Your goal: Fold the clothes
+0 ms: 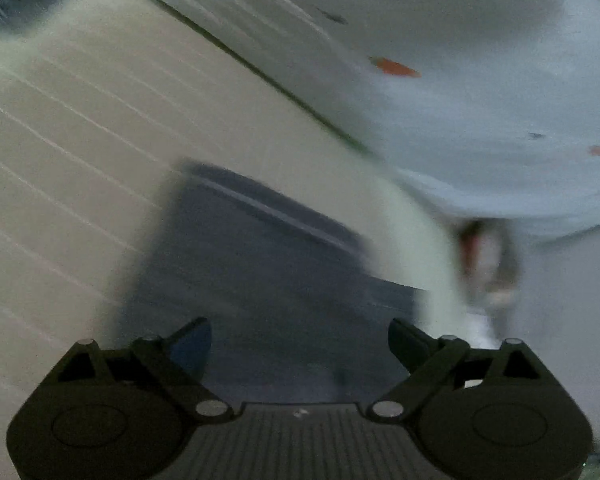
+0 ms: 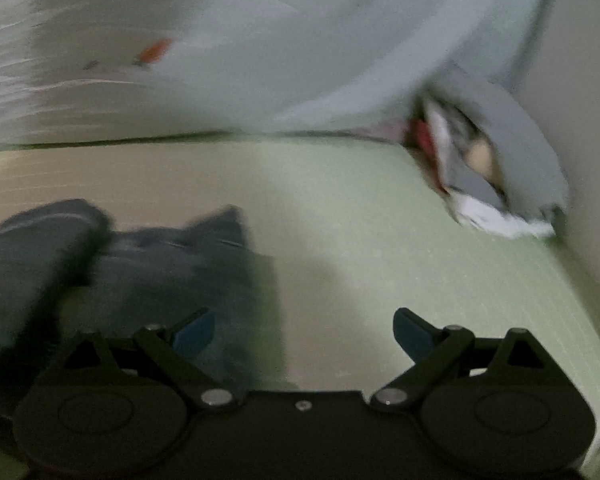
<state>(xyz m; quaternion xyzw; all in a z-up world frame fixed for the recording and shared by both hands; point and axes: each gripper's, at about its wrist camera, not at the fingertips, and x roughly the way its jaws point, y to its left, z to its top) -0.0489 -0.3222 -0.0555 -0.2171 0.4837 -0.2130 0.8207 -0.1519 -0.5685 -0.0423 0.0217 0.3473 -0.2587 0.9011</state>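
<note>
Pale green bedding (image 2: 360, 220) is spread beneath both tools. Left gripper (image 1: 300, 344) and right gripper (image 2: 304, 336) are held wide apart, empty; dark garment (image 1: 260, 264) lies near, just ahead.

I can read no text, label, brand or number anywhere in front of me; both views are smeared by motion. The pale cloth (image 1: 480, 80) at the far side carries small orange and dark marks (image 1: 396, 67), too blurred to tell whether they are print or pattern.
</note>
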